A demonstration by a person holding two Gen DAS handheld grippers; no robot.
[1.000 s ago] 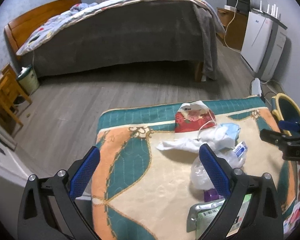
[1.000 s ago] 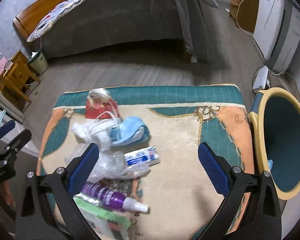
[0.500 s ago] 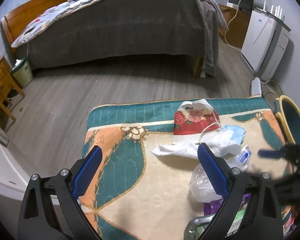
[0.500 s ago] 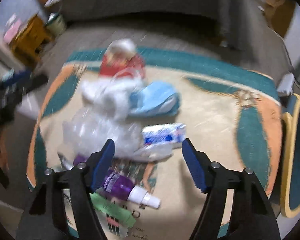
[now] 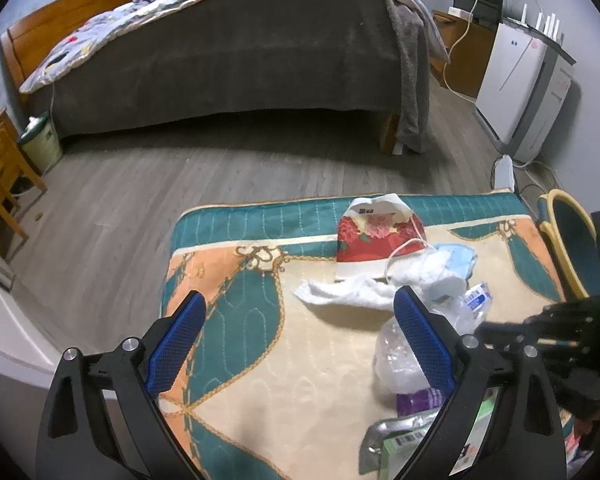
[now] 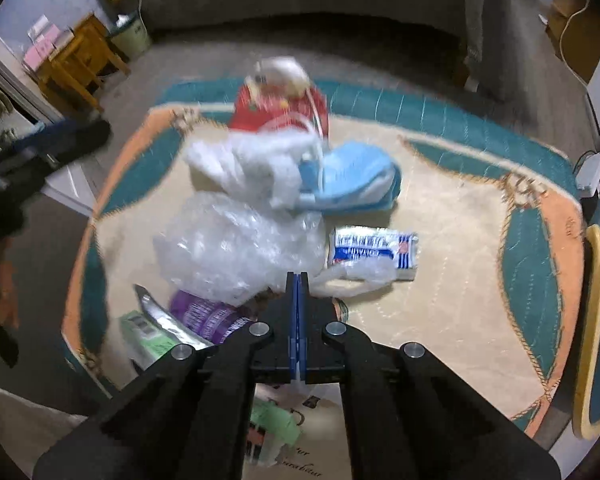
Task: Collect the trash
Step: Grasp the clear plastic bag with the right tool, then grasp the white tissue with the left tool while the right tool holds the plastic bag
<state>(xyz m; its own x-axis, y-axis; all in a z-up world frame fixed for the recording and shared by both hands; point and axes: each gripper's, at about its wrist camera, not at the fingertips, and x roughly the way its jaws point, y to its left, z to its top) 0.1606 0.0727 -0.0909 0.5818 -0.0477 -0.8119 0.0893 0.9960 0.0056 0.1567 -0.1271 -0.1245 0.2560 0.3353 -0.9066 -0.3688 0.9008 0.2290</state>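
A pile of trash lies on a patterned mat (image 5: 260, 360): a red flowered bag (image 5: 376, 236), white tissue (image 5: 360, 292), a blue mask (image 6: 356, 176), a clear crumpled plastic bag (image 6: 236, 248), a white-and-blue packet (image 6: 374, 246), a purple bottle (image 6: 208, 314) and a green packet (image 6: 148, 336). My right gripper (image 6: 297, 280) is shut at the edge of the clear plastic bag; whether it pinches the plastic is unclear. It shows blurred in the left wrist view (image 5: 548, 332). My left gripper (image 5: 296, 332) is open and empty above the mat's left part.
A blue bin with a yellow rim (image 5: 572, 248) stands right of the mat. A bed (image 5: 228, 48) fills the far side. A white appliance (image 5: 524, 84) and a power strip (image 5: 504, 172) are at the right. A wooden stool (image 5: 0, 176) and a small bin (image 5: 40, 144) are at the left.
My right gripper has moved down and forward to the clear plastic bag and closed from wide open to shut. The left gripper has shifted slightly and stays open.
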